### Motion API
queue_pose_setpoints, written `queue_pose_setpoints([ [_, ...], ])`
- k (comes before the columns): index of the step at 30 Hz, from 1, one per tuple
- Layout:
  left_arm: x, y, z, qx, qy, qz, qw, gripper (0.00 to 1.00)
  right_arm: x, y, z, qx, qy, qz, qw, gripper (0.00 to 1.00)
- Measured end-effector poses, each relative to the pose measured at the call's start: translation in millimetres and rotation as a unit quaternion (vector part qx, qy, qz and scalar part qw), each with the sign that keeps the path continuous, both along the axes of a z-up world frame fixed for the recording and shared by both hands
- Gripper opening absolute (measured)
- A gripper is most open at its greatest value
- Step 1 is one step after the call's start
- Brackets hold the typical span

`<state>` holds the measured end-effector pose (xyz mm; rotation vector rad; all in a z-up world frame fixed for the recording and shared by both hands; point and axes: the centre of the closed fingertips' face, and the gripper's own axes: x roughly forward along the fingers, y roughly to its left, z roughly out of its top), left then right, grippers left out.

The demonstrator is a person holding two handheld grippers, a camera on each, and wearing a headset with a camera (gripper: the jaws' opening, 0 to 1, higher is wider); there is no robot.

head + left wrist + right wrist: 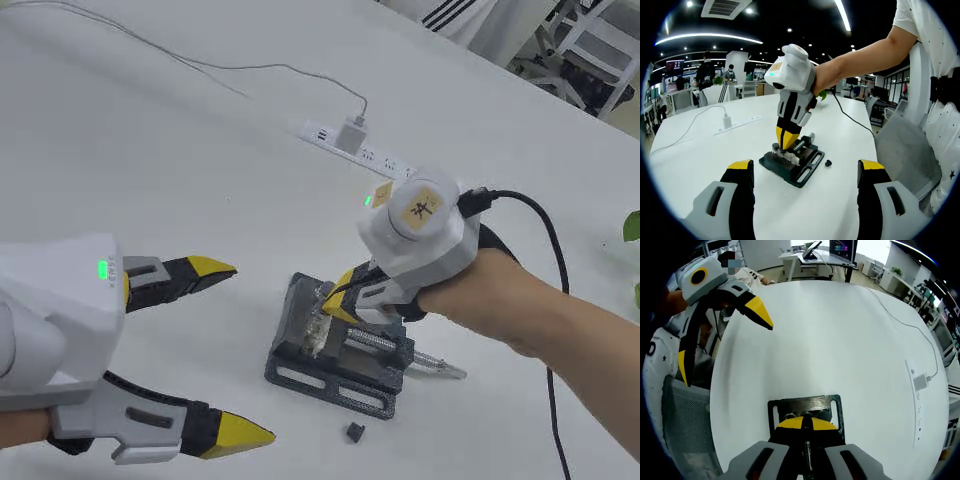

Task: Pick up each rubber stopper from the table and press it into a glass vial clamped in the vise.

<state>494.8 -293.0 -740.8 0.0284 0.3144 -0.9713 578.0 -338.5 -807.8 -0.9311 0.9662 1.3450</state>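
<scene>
Small black rubber stopper (354,432) (828,163): loose on the white table (150,150), just off the dark grey bench vise (330,372) (790,170) (805,402), at its 6 o'clock in the head view.

Clear glass vials (318,328) sit clamped upright between the vise's plates. One, in the left gripper view, looks dark-capped.

Right hand-held gripper (336,303) (786,142) (802,423): yellow tips drawn together into one wedge, pointing down at the vials. Cannot tell whether anything is pinched between them.

Left hand-held gripper (253,352) (805,166) (725,347): at the vise's 9 o'clock in the head view, apart from it, jaws spread wide, nothing held.

White power strip (385,158) (737,125) (917,382) with plugged charger and cable: at 12 o'clock of the vise, well apart.
</scene>
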Motion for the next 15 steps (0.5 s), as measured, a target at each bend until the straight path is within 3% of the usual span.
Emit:
queue_pose_setpoints([
  [7, -0.1, -3.0, 0.6, -0.002, 0.000, -0.002, 1.0000, 0.84, 1.0, 1.5, -0.8, -0.017, 0.010, 0.024, 0.9995, 0.00],
  [15, 1.4, -7.1, 1.7, -0.002, 0.000, -0.008, 1.0000, 0.84, 1.1, -0.1, 0.4, -0.015, 0.021, 0.016, 0.9995, 0.00],
])
